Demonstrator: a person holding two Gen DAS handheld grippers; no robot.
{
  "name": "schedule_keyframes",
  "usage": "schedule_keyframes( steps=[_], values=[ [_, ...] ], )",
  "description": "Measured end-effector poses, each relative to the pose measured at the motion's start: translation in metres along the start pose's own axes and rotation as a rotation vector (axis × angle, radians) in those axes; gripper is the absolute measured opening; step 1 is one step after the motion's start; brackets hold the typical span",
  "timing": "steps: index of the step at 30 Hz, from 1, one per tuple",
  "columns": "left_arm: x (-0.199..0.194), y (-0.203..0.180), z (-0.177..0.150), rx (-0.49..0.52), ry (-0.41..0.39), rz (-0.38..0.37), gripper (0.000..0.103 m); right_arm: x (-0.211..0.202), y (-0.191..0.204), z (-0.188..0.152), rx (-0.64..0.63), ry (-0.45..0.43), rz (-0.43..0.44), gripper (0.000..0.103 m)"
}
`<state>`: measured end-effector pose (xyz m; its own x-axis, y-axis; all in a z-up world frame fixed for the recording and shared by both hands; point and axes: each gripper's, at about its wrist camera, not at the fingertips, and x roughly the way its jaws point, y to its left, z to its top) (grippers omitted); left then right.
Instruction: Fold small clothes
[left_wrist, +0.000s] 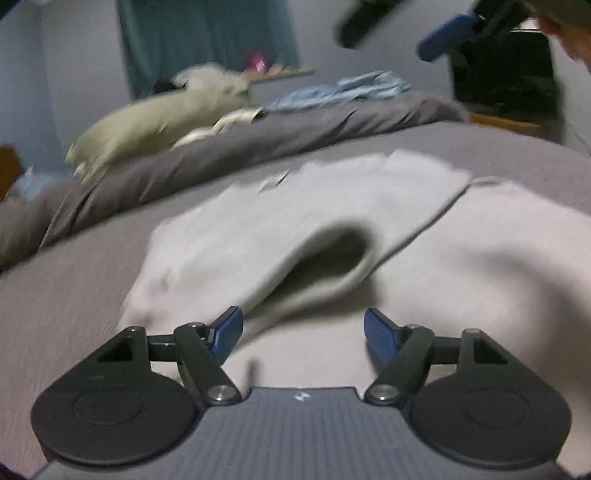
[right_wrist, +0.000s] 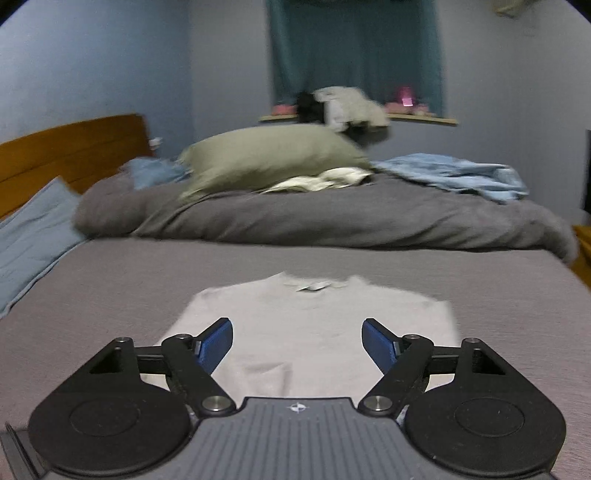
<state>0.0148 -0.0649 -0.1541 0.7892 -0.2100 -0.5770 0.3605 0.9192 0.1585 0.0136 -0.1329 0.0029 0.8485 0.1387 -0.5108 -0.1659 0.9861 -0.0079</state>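
left tongs (left_wrist: 303, 332): jaws spread | right tongs (right_wrist: 297, 341): jaws spread

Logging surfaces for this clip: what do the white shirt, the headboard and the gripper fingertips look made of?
Shirt: soft matte knit, likely cotton; it lies limp, with a sagging sleeve opening.
Headboard: orange-brown wood or veneer, smooth with a slight sheen.
Fingertips: blue matte pads, probably rubber or plastic, on black arms; blur leaves it open.

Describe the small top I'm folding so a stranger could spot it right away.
Start at the bed with its bunched dark grey duvet. On the flat grey sheet in front lies the pale top, neck tag showing; unlike the olive pillow and blue clothes, it's spread flat.
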Motion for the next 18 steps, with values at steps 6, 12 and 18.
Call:
schedule_keyframes(
  steps=[6,12,18],
  values=[
    [-0.005,0.073,-0.041,-0.221,0.064,0.014,0.079,0.052,0.05,-0.032,-0.248,0.093,0.098,0.061],
    [-0.007,0.098,-0.06,-0.279,0.036,-0.063,0.083,0.098,0.115,-0.058,-0.417,0.182,0.226,0.033],
    [0.008,0.099,-0.048,-0.274,0.037,-0.078,0.087,0.136,0.162,-0.069,-0.52,0.263,0.348,0.039]
  ],
)
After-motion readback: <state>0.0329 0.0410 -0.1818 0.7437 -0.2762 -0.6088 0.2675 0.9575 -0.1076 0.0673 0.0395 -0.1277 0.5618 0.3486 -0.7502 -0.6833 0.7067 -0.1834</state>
